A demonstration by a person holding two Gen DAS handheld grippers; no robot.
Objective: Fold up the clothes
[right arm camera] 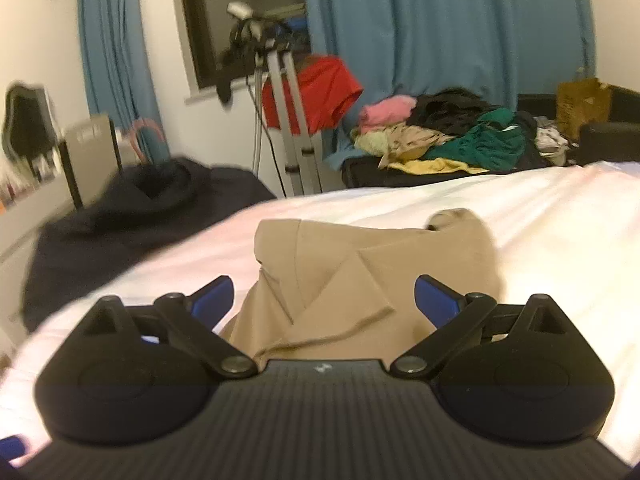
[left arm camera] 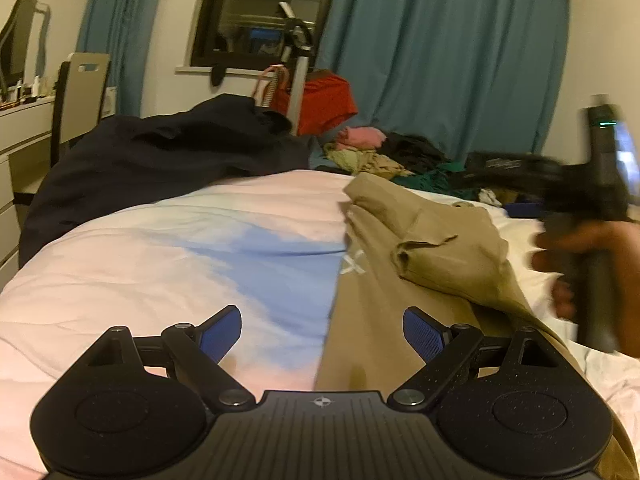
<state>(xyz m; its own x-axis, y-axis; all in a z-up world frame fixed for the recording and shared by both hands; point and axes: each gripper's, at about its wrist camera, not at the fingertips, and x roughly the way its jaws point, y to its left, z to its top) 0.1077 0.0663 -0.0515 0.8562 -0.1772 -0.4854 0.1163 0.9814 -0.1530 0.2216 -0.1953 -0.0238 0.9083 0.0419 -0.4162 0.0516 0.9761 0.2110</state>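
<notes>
A tan cotton garment point(right arm camera: 360, 276) with a small white cross mark lies partly folded on the bed with a pale pink, white and blue duvet point(left arm camera: 160, 248). It sits at centre right of the left wrist view and at the centre of the right wrist view, one flap doubled over on top.

The cloth looks soft, light and limp, likely to sag and slide out of shape when lifted. A doubled edge or a corner of the flap seems the best place to pinch it.

The left tool point(left arm camera: 322, 334) hovers over the garment's lower left edge, its blue pads wide apart and empty. The right tool point(right arm camera: 324, 302) is also wide apart above the folded flap, nothing between its pads.

Farther off, a dark navy garment point(left arm camera: 160, 160) lies in the upper left, and a heap of mixed coloured clothes point(right arm camera: 460, 136) waits in the upper right before teal curtains point(right arm camera: 440, 20).
</notes>
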